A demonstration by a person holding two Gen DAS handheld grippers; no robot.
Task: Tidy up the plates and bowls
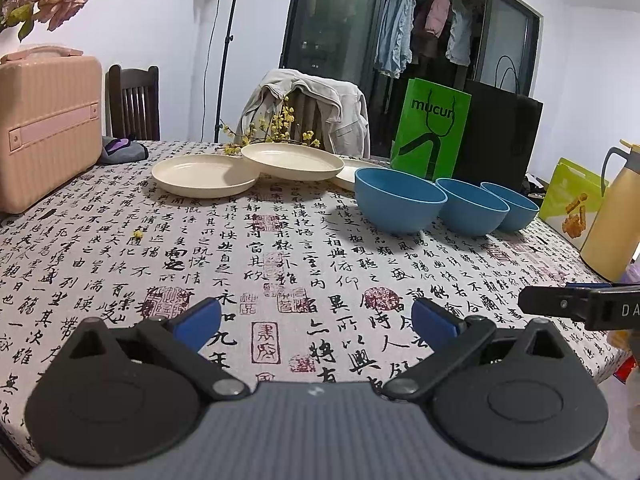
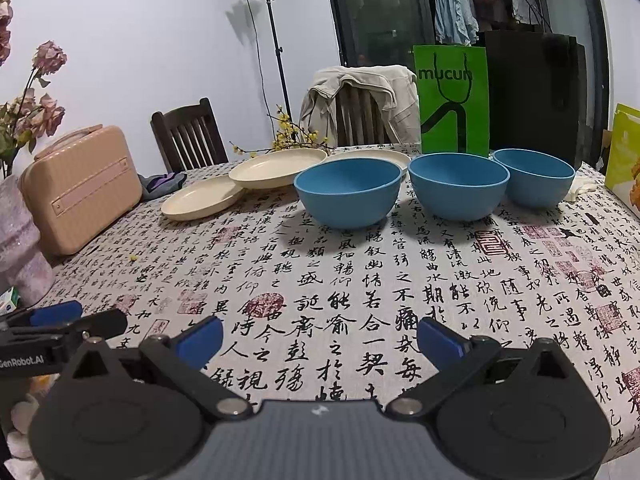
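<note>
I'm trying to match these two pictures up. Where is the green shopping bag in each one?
Left wrist view: the green bag stands right of centre, behind the blue bowls.
Right wrist view: the green bag stands upper right of centre, behind the middle bowl.
Shared landmark: the jacket-draped chair, just left of the bag.

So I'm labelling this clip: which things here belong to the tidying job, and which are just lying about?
Job: three blue bowls; three cream plates.
Lying about: pink case, green bag, black bag, flask, flower sprig.
</note>
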